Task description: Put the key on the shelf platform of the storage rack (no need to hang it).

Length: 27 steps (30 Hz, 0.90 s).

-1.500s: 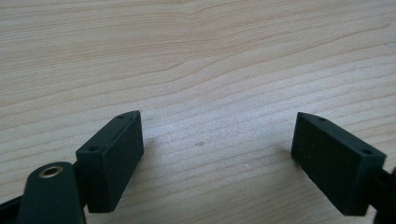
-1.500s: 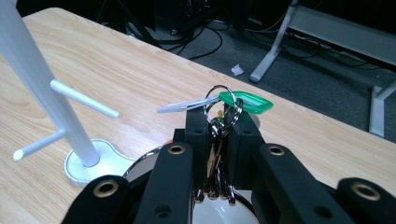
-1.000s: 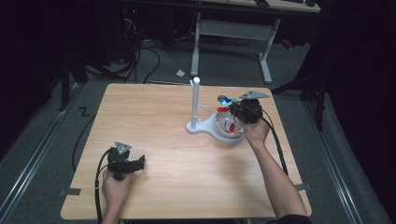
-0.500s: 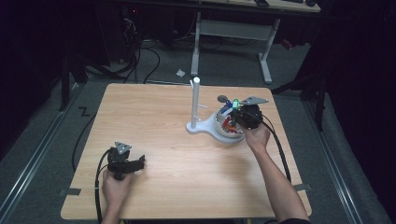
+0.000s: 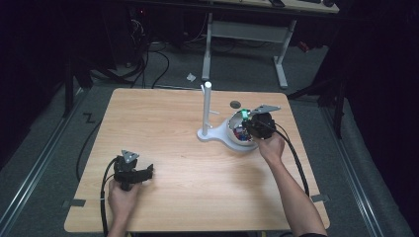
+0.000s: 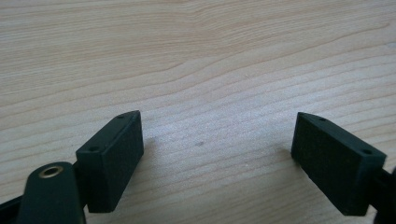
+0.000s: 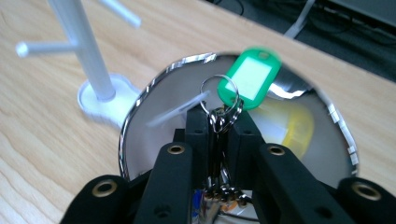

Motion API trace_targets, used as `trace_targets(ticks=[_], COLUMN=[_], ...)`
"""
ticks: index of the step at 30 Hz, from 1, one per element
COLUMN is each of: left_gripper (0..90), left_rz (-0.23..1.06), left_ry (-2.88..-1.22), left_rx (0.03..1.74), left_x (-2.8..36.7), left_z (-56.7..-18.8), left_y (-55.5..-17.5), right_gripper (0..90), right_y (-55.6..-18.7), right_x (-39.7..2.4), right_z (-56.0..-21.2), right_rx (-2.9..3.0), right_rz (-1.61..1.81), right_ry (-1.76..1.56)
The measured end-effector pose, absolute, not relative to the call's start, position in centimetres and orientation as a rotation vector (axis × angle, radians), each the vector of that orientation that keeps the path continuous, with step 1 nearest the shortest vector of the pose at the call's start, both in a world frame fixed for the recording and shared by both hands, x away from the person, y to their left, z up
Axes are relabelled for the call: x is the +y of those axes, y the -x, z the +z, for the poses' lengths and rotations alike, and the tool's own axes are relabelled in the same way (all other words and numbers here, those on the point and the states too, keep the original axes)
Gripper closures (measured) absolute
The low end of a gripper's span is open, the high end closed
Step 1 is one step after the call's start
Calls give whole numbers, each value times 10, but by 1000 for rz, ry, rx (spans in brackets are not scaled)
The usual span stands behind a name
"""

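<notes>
My right gripper hangs over a shiny metal bowl at the table's right, shut on a metal key ring that carries a green tag. The jaws have just pressed a little tighter on the ring. In the high view the green tag sticks up just above the bowl. In the right gripper view my right gripper pinches the ring above the bowl's rim. A white peg stand rises just left of the bowl. My left gripper rests on the table's near left, open and holding nothing.
The white stand has short side pegs and a flat base touching the bowl. Yellow and other coloured tags lie inside the bowl. A small dark disc lies behind the bowl. The wooden table is bare between the two grippers.
The right gripper has shifted slightly left over the bowl, and the green tag now shows above the bowl in its grip. The left gripper has stayed put.
</notes>
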<state>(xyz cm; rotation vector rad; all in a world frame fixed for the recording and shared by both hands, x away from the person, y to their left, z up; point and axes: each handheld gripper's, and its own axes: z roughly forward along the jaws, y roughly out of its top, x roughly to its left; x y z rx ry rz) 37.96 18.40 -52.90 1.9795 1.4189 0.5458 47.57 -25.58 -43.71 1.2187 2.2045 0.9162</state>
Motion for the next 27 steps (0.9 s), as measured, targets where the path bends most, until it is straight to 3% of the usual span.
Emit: trace_targets(ticks=[17, 24, 27], left_gripper=[171, 171, 172], left_rz=[546, 546, 546], left_ry=[-1980, -1980, -1980], left_rx=[1419, 1418, 1418], left_x=[184, 184, 184], left_z=[-529, -529, -529], left_y=[-380, -380, -380], right_gripper=[807, 697, 601], right_y=[-480, -482, -482], right_x=[-271, -273, -273], right_z=[-451, -456, -455], right_rx=[2201, 2204, 2198], right_rz=[908, 892, 886], right_ry=[-1374, -1435, -1451])
